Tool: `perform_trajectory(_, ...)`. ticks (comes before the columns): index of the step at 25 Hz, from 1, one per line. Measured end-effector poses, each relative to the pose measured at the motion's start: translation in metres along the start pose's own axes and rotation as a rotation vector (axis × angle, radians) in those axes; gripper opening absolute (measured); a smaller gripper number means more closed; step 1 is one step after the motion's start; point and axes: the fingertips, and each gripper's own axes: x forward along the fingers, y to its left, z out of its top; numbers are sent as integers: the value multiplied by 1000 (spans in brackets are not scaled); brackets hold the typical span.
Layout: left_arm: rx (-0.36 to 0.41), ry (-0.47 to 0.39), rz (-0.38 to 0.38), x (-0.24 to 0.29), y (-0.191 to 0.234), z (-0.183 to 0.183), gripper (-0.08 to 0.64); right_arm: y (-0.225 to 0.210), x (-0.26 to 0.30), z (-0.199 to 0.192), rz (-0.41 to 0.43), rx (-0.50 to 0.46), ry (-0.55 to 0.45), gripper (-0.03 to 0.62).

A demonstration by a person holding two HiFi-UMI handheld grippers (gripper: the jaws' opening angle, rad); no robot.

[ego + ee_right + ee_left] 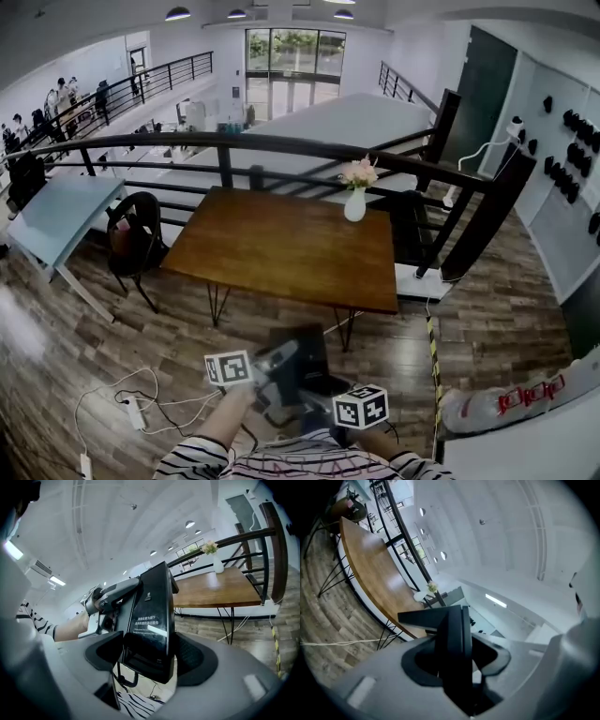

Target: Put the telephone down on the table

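A black desk telephone (pixel 305 361) hangs low in front of me, well short of the brown wooden table (pixel 281 253). My left gripper (pixel 281 354) clasps its upper edge. In the left gripper view the telephone (pixel 454 653) stands edge-on between the jaws of the left gripper (pixel 457 663). In the right gripper view its dark screen face (pixel 150 620) fills the gap of my right gripper (pixel 150 656), with both pads against its sides. The left gripper's fingers (pixel 112 597) show there on the phone's edge. A black cord (pixel 124 679) hangs below. My right gripper (pixel 323 398) is under the phone.
A white vase of pink flowers (pixel 354 202) stands at the table's far right edge. Left of the table are a black chair with a red bag (pixel 131 239) and a pale blue table (pixel 56 216). A power strip with cables (pixel 131 412) lies on the floor. A dark railing (pixel 281 145) runs behind.
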Motion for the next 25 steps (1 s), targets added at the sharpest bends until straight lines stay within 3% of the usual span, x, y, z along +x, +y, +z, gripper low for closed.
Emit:
perform_trajectory(9, -5, -7, 10, 58, 23, 32, 176, -53, 11, 47, 14, 11, 6, 339)
perform_trajectory(25, -10, -53, 28, 258, 81, 105, 176, -235, 17, 179, 43, -18, 45, 336)
